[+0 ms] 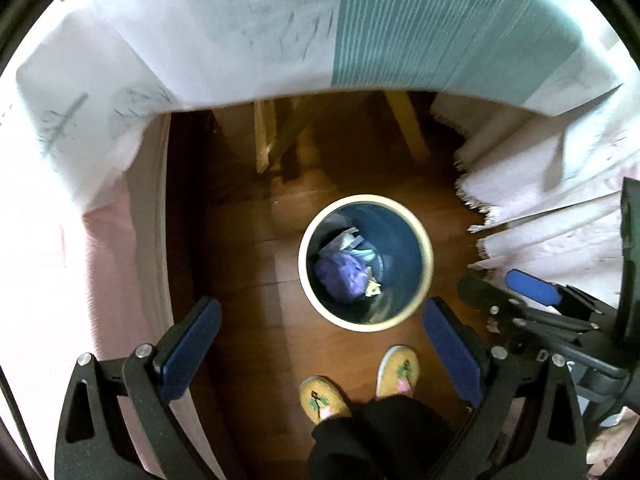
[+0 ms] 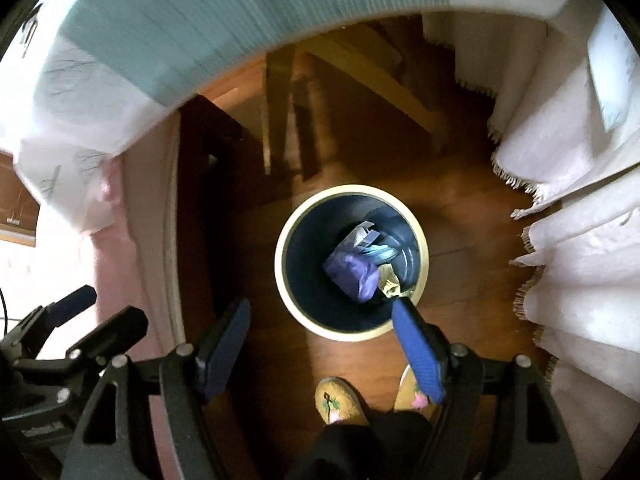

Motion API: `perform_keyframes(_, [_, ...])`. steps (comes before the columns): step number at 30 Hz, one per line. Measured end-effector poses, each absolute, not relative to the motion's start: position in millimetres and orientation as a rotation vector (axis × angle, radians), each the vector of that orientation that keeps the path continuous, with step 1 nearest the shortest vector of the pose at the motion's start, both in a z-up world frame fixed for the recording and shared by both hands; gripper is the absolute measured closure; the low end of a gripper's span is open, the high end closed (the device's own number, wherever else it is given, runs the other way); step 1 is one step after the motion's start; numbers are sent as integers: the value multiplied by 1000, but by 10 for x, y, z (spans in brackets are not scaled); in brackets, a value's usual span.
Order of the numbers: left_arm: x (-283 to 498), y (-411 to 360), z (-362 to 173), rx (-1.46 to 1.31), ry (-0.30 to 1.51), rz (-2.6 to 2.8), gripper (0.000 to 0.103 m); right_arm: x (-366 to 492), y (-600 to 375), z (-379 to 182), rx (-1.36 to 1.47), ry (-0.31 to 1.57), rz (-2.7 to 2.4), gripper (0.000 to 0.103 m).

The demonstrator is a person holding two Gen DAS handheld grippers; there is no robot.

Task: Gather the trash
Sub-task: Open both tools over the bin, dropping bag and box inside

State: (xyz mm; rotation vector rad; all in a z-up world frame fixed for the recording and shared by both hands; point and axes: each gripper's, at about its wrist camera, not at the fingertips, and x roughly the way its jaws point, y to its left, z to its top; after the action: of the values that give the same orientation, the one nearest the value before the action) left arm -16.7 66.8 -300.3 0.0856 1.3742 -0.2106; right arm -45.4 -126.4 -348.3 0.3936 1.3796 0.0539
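A round bin with a cream rim point(image 1: 430, 258) point(image 2: 279, 276) and dark blue inside stands on the wooden floor below both grippers. Inside lie a crumpled purple wad point(image 1: 340, 274) point(image 2: 354, 276), pale blue-white scraps point(image 1: 354, 246) point(image 2: 370, 240) and a small yellowish wrapper point(image 1: 374, 289) point(image 2: 390, 282). My left gripper point(image 1: 322, 346) is open and empty, held high above the bin's near side. My right gripper point(image 2: 320, 344) is open and empty, also above the bin. Each gripper shows at the edge of the other's view: the right one point(image 1: 520, 292), the left one point(image 2: 92, 312).
A table with a white and teal cloth point(image 1: 360, 32) point(image 2: 200, 20) overhangs the far side, its wooden legs point(image 1: 264, 136) point(image 2: 276, 120) behind the bin. Fringed pale fabric point(image 1: 540, 208) point(image 2: 568, 240) hangs at right. The person's yellow slippers point(image 1: 360, 384) point(image 2: 340, 404) stand just before the bin.
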Motion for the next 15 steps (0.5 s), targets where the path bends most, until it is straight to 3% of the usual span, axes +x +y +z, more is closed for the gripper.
perform_keyframes(15, [-443, 908, -935, 169, 1147, -303, 3, -722, -1107, -1734, 329, 1284, 68, 29])
